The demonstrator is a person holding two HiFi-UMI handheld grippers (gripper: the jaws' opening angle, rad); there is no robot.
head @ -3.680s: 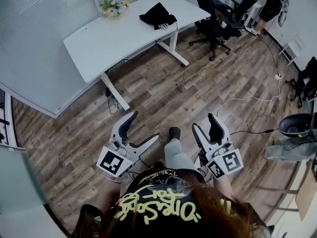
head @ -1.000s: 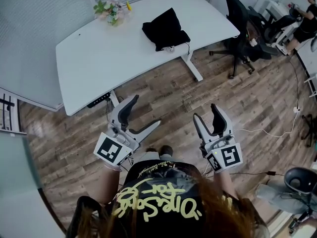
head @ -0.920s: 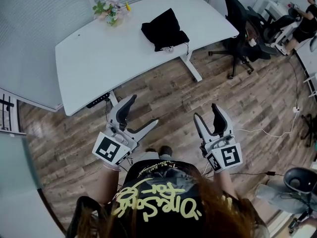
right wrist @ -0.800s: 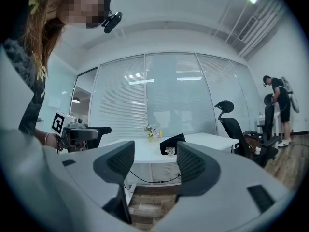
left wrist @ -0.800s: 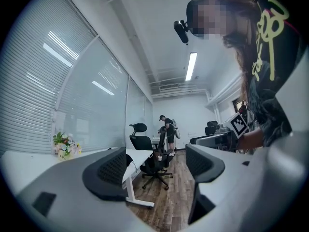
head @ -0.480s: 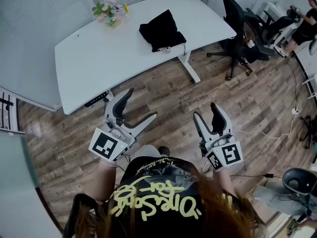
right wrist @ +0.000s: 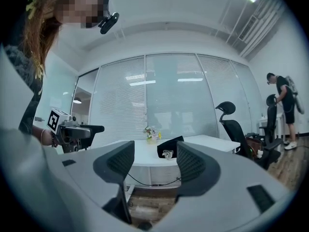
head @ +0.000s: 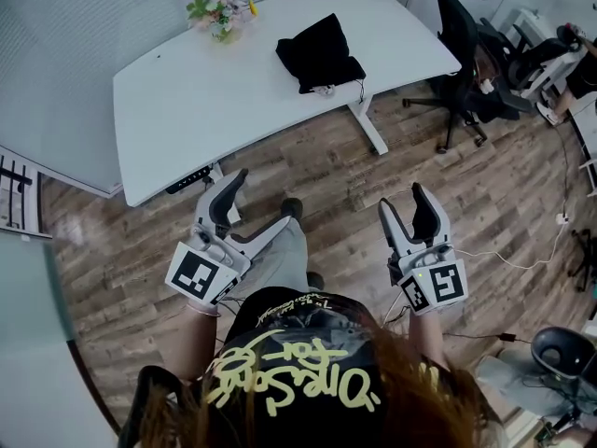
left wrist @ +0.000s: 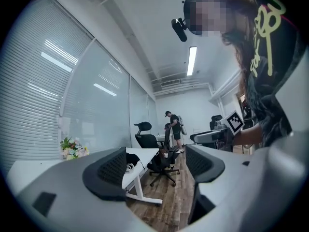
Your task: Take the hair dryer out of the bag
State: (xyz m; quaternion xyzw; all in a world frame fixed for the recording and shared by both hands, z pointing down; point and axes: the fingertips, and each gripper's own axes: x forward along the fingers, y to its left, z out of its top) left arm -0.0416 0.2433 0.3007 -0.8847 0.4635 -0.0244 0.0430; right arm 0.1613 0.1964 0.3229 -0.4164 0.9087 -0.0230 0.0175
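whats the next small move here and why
Probably step up to the white desk and bring the left tool and right tool toward the soft black bag lying on it: both tools hang open and empty above the wooden floor, well short of the bag.

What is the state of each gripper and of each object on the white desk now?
left gripper: open, empty, held above the floor.
right gripper: open, empty, held above the floor.
black bag: lying on the white desk, untouched, something pale at its mouth.
flowers: upright at the desk's far edge.
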